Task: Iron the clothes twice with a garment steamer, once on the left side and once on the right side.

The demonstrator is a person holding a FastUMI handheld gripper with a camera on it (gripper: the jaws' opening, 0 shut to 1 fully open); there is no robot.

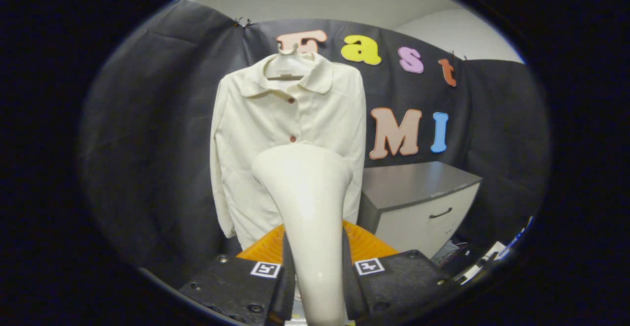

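Fingers (315, 286) clamped on both sides of the cream steamer (307, 203), its wide head raised just ahead of them and apparently short of the cream shirt (275, 134) hanging on a hanger (287, 65) against the black cloth, grey cabinet (418, 198) beside the shirt.

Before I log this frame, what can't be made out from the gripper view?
- Lower middle of the shirt: hidden behind the steamer head, shut between the gripper fingers.
- Whether the steamer head touches the shirt: cannot tell; its face points away from the camera.
- Hanger: mostly covered by the collar.
- Items beside the cabinet: small, blurred and cut off.
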